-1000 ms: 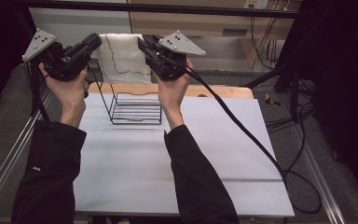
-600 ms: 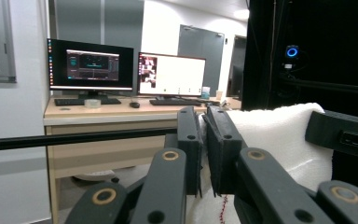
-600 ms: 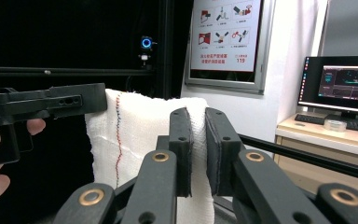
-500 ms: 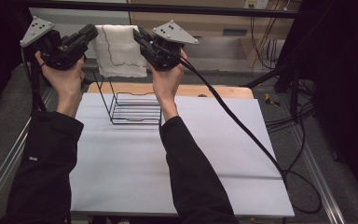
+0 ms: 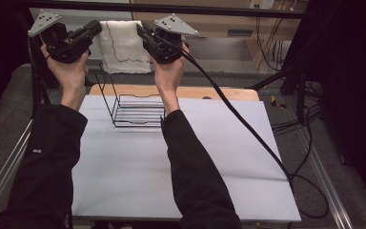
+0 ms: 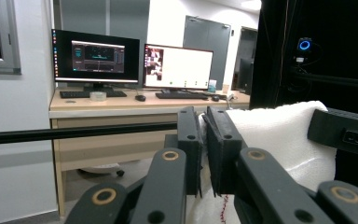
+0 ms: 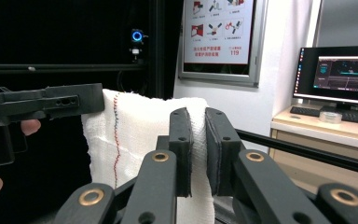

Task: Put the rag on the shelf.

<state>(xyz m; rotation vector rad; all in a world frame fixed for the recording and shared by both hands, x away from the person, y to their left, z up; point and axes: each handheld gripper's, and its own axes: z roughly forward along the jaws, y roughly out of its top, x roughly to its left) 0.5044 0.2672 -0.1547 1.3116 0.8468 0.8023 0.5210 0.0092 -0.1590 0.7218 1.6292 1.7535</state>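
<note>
Scene: a person stands at a table (image 5: 248,157) covered in pale sheeting, both arms raised toward a black horizontal bar (image 5: 209,8) at the far edge.
Towel: a white towel (image 5: 124,45) with a thin stitched line hangs draped over that bar, between the two raised grippers and above the far end of the table.
Left gripper: the left gripper (image 5: 93,29), seen from above, points at the towel's left edge; in its own view the jaws stand almost together, a narrow slot between them, with the cloth (image 6: 284,135) just beyond and to one side. Whether any fabric sits in the slot cannot be told.
Right gripper: the right gripper (image 5: 143,32) points at the towel's right edge; in its own view the jaws are likewise drawn close, the cloth (image 7: 135,135) showing directly behind and through the gap. A pinch looks likely but cannot be confirmed.
Wire rack: a black wire basket (image 5: 136,107) stands on the table below the towel, nothing in it.
Progress: judged from the pictures, the work is at its start, with the towel on the bar and both grippers at its upper corners.
Left to do: apparently securing both corners, lifting the cloth off the bar and bringing it down, perhaps to the basket.
</note>
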